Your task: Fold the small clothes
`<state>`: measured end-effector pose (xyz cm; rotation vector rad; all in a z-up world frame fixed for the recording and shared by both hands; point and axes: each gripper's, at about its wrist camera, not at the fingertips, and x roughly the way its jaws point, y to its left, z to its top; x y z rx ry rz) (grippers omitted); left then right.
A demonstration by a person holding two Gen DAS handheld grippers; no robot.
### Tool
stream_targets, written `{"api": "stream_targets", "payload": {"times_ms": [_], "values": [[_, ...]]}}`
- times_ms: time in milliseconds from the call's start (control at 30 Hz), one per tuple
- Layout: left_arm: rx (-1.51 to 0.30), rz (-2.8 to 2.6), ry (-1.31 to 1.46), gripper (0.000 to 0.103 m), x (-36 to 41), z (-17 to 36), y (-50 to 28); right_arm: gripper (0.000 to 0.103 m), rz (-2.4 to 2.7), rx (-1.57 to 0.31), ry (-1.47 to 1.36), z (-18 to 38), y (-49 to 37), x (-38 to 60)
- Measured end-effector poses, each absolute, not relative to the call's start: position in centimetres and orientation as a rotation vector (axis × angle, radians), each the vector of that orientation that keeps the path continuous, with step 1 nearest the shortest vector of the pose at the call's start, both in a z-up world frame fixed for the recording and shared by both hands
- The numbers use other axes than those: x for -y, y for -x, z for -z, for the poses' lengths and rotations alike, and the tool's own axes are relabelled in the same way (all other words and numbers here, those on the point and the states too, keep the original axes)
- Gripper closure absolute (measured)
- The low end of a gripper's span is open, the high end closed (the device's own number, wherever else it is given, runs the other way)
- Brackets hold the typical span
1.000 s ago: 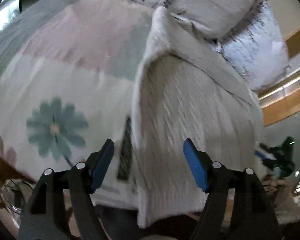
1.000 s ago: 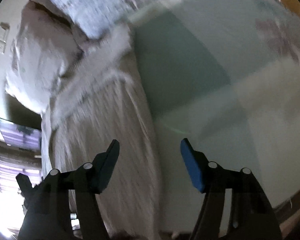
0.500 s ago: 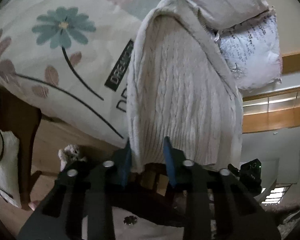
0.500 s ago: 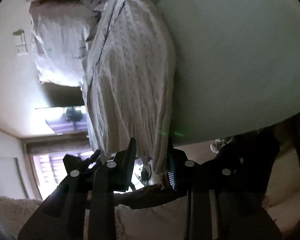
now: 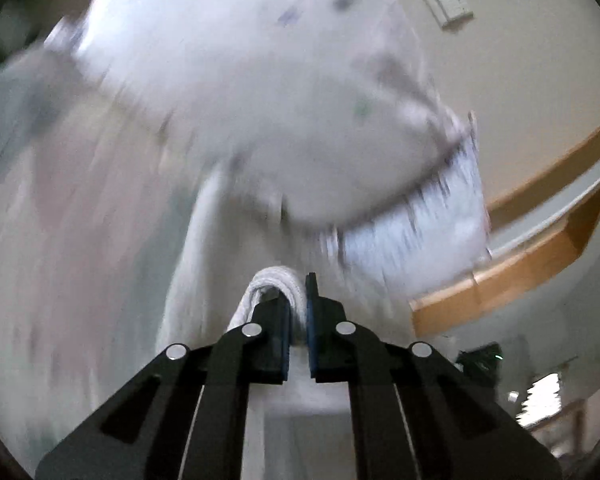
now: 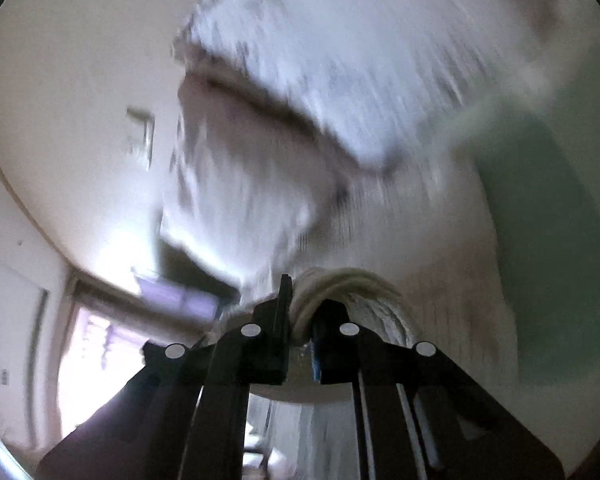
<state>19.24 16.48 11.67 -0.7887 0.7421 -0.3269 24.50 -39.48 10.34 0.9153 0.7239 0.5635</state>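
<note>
Cream knit sweater, ribbed edge bunched into a thick roll. On my left wrist view the roll arches over the fingertips, a fold pinched between the pads. On the right wrist view the sweater humps up the same way. The rest trails forward onto the bedding, too blurred to read its lay.

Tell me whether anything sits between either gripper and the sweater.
Nothing visible does. The left gripper is shut on a bunched edge of the cream sweater, and the right gripper is shut on another edge of it. The pillows lie beyond.
</note>
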Motion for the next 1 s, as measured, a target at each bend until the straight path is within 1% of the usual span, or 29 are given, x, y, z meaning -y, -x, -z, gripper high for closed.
{"api": "stream_targets", "payload": {"times_ms": [33,67,100,133,167,200,233,333,433,500,533,567,600,633,733,800,900,933,967,1000], "values": [[-0.735,0.289,0.785,0.092,-16.4,-11.4,-22.4,0.082,-0.514,-0.721,-0.921,-9.9,-26.6,39.5],[-0.752,0.258,0.782,0.077,-16.5,-10.8,-24.5,0.065,-0.457,-0.749,-0.925,-9.0,-29.2,39.1],[-0.773,0.226,0.783,0.063,-16.5,-10.3,-25.5,0.022,-0.399,-0.795,-0.921,-7.8,-30.7,39.0],[-0.819,0.149,0.795,0.039,-17.1,-9.3,-26.4,0.009,-0.350,-0.841,-0.928,-6.9,-31.6,38.8],[-0.838,0.112,0.819,0.031,-17.7,-8.6,-26.5,0.009,-0.344,-0.874,-0.972,-5.8,-31.6,38.6],[-0.840,0.108,0.852,0.029,-18.3,-8.0,-26.1,0.009,-0.374,-0.878,-0.997,-5.2,-31.2,38.5],[-0.849,0.122,0.874,0.023,-19.0,-7.1,-25.5,0.008,-0.397,-0.885,-0.986,-4.8,-30.5,38.4],[-0.968,0.140,0.859,0.023,-19.6,-4.2,-24.7,0.008,-0.379,-0.928,-0.911,-3.5,-28.4,38.5],[-1.047,0.212,0.923,0.024,-18.5,-1.5,-24.5,0.008,-0.392,-0.946,-1.002,-1.8,-27.4,39.6],[-1.015,0.209,0.913,0.024,-17.7,-1.3,-24.4,0.008,-0.403,-0.941,-1.014,-1.6,-26.9,40.2],[-1.009,0.226,0.939,0.033,-17.2,-1.0,-24.6,0.008,-0.408,-0.947,-1.003,-1.8,-27.0,39.9],[-1.027,0.234,0.985,0.059,-16.7,-0.4,-24.9,0.008,-0.414,-0.958,-0.984,-2.0,-27.2,39.6],[-1.045,0.225,1.010,0.070,-16.3,0.1,-25.2,0.008,-0.421,-0.968,-0.969,-2.5,-27.4,39.4],[-1.061,0.209,1.030,0.083,-15.5,0.5,-25.4,0.008,-0.426,-0.975,-0.960,-2.8,-27.2,39.5],[-0.990,0.213,1.088,0.086,-13.2,-1.2,-25.1,0.008,-0.441,-0.997,-0.921,-3.3,-26.8,39.9],[-0.931,0.286,1.085,0.087,-10.5,-4.1,-25.3,0.008,-0.430,-0.976,-0.897,-4.1,-26.1,41.3],[-0.847,0.530,1.089,0.087,-2.4,-9.0,-27.2,0.008,-0.392,-0.932,-0.862,-5.2,-25.6,43.7],[-0.850,0.590,1.087,0.086,0.4,-9.7,-28.0,0.008,-0.374,-0.921,-0.860,-5.4,-25.7,44.7],[-0.857,0.661,1.088,0.078,3.4,-10.0,-28.7,0.008,-0.360,-0.918,-0.863,-5.4,-26.0,45.3],[-0.892,0.780,1.069,0.070,8.1,-10.0,-29.9,0.008,-0.346,-0.914,-0.868,-5.4,-26.3,45.9]]}}
